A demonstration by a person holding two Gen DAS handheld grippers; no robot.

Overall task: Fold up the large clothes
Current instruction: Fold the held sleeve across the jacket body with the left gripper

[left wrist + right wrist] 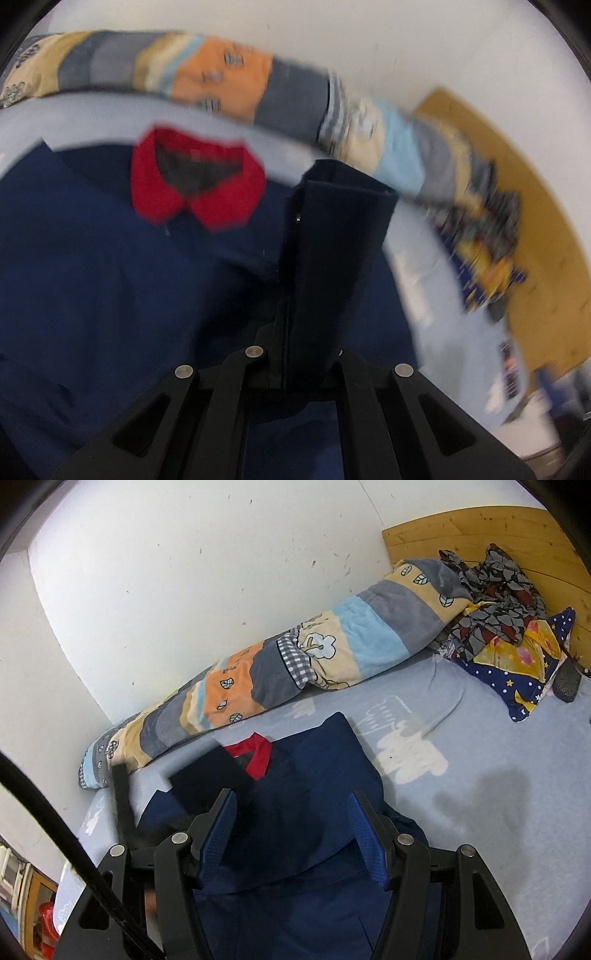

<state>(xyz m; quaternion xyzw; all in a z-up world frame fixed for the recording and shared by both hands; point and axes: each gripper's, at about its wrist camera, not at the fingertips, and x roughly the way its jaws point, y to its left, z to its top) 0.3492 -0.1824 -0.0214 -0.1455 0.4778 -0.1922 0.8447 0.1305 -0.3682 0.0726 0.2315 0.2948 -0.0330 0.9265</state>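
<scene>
A navy blue garment (306,808) with a red collar (258,757) lies on the light blue bed sheet (480,775). In the left wrist view the garment (92,277) fills the lower left, its red collar (195,184) near the top. My left gripper (310,354) is shut on a dark navy sleeve (340,240), which it holds up above the garment; the fingers are hidden by the cloth. The sleeve also shows in the right wrist view (210,779). My right gripper (291,805) is open and empty, just above the garment's middle.
A rolled patchwork quilt (295,657) lies along the white wall (184,572). A heap of patterned clothes (509,620) sits at the wooden headboard (461,528). A black cable (74,849) crosses the lower left. The sheet stretches to the right of the garment.
</scene>
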